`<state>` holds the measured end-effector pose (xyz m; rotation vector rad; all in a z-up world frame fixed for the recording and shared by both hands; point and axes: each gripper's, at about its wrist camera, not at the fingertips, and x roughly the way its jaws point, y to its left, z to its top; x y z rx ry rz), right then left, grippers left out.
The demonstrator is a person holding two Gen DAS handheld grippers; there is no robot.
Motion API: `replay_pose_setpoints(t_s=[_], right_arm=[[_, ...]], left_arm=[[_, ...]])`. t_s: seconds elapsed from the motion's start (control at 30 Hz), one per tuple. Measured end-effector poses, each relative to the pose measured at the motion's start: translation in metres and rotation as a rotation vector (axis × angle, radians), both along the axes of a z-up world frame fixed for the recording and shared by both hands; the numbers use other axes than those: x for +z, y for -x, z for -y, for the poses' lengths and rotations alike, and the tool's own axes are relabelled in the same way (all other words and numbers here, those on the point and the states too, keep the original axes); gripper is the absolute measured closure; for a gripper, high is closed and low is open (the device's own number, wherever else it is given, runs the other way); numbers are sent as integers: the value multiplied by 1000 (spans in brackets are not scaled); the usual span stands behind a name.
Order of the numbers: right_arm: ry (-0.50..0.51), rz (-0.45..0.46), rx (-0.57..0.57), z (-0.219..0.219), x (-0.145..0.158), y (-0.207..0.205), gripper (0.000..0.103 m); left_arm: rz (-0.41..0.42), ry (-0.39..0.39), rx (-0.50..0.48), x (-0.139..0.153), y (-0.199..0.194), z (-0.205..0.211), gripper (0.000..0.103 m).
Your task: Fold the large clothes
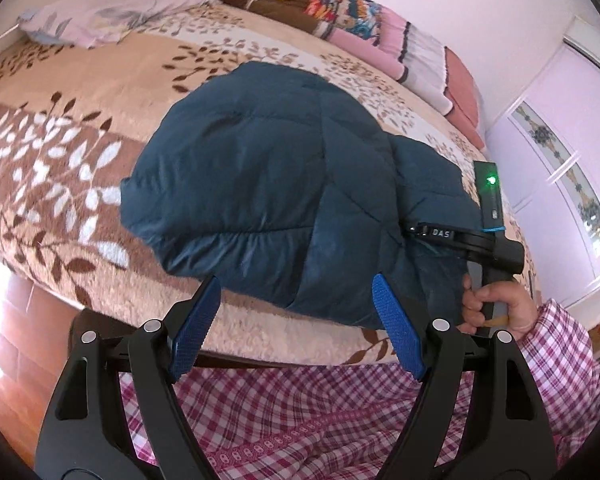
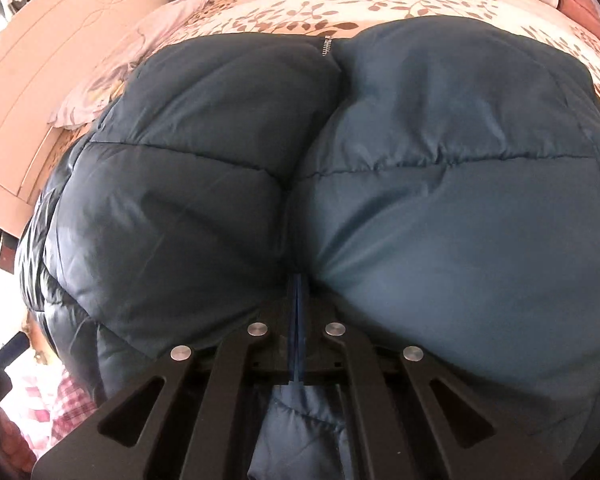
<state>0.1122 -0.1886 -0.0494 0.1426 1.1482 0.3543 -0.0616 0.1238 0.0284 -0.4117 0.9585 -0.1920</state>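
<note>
A dark blue puffy down jacket (image 1: 268,184) lies bunched on the bed near its front edge. My left gripper (image 1: 296,320) is open and empty, its blue pads (image 1: 196,332) spread just in front of the jacket's near edge, above the bed edge. My right gripper (image 2: 299,292) is shut on a fold of the jacket (image 2: 440,208), which bulges on both sides of the closed fingers and fills that view. The right gripper's body with a green light (image 1: 490,200) shows in the left wrist view at the jacket's right side, held by a hand.
The bed has a beige and brown leaf-patterned cover (image 1: 80,128). A lilac pillow (image 1: 112,12) lies at the far left, folded blankets and cushions (image 1: 340,4) along the wall. A wardrobe (image 1: 572,184) stands at the right. A wooden headboard (image 2: 60,80) is at the left.
</note>
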Motion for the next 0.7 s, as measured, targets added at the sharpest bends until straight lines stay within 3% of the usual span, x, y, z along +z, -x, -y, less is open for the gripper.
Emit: replay_pose_setpoints(t_s=[0.23,0.37,0.47,0.6,0.7], right_arm=[[-54,0,-24,3,17,10,102],[-62,74,23,3,45,43,102],[-69,77,63,2,54,74,102],[-57,30,98,2,39,109,102],[-17,-33,109,-5,12,109,102]], left_arm=[[-64,47,61,-11,2,-12,21],[-89,81,100,-17,1,-18,19],[-103,109,128,-22,-2,-20,18],[-118,131,157,-29,-9,-20,18],[-138,133,170,-37,-18,-18,18]])
